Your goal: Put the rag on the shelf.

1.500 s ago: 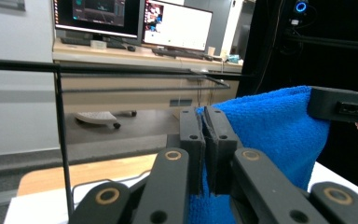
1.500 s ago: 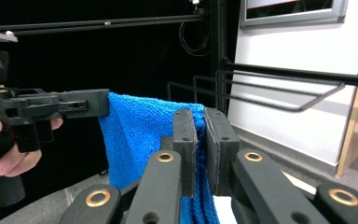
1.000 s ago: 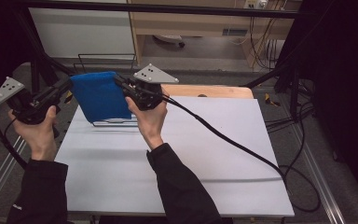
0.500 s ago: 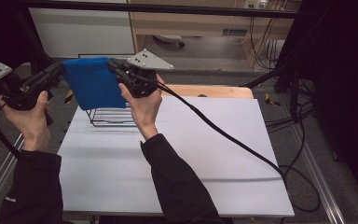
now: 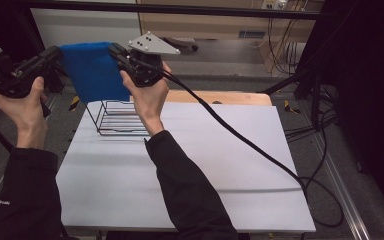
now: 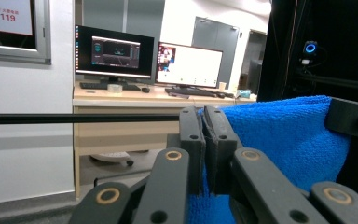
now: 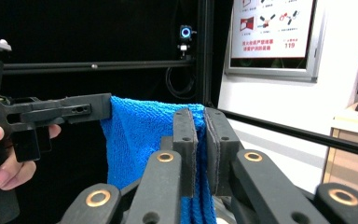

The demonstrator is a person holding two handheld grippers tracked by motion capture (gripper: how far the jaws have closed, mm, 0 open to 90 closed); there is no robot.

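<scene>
A white-topped bench (image 5: 220, 170) spans the high view, with a strip of bare wood along its far edge. Above its far left corner hangs a blue terry towel (image 5: 94, 72), stretched out between the two grippers and clear of the bench, its lower edge dangling just over a black wire rack (image 5: 117, 119) that stands on the white surface. The right gripper (image 5: 116, 51) pinches the towel's upper right corner — in the right gripper view its fingers (image 7: 185, 149) are closed on the blue cloth, which drops away below them. The left gripper (image 5: 56, 53) clamps the opposite upper corner; in the left gripper view its fingers (image 6: 192, 149) are pressed together with the towel's edge caught between them.
</scene>
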